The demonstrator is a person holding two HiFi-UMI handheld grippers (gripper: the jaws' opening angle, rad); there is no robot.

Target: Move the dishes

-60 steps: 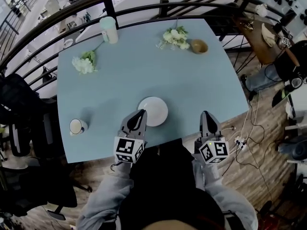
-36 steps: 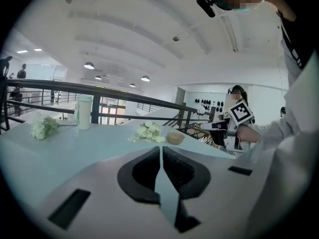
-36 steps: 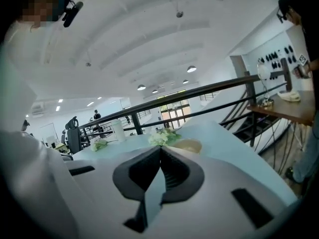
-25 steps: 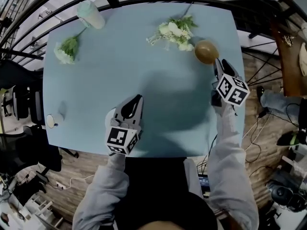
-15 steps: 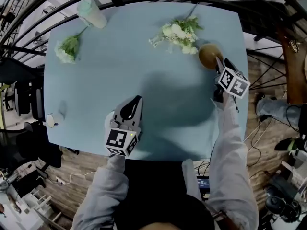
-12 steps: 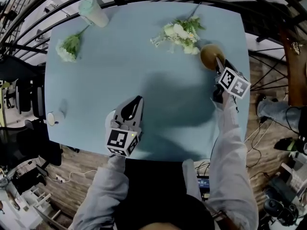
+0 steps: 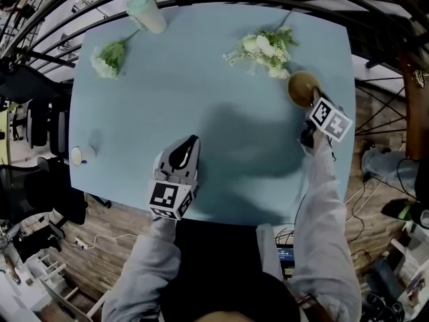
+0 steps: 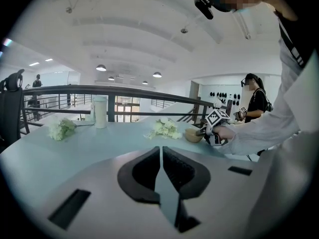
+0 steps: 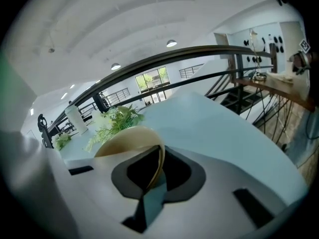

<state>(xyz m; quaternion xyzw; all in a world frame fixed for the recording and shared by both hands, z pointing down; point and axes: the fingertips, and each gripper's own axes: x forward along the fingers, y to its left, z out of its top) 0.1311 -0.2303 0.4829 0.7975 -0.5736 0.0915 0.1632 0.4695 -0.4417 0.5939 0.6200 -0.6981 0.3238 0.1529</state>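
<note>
Bowl [image 7: 303, 88]: 1, tan, near the table's [image 7: 201, 99] right edge, its rim in the right gripper [image 7: 313, 103].
Right gripper: jaws just closed, clenched on the bowl's near rim.
Flowers: 2 bunches; 1 [image 7: 265, 47] just beyond-left of that claw, beside the bowl; 1 [image 7: 110, 58] far left.
Cups: 2; tall [image 7: 147, 12], small [image 7: 82, 155], both well left.
Left gripper [image 7: 191, 143]: jaws together, empty.
</note>
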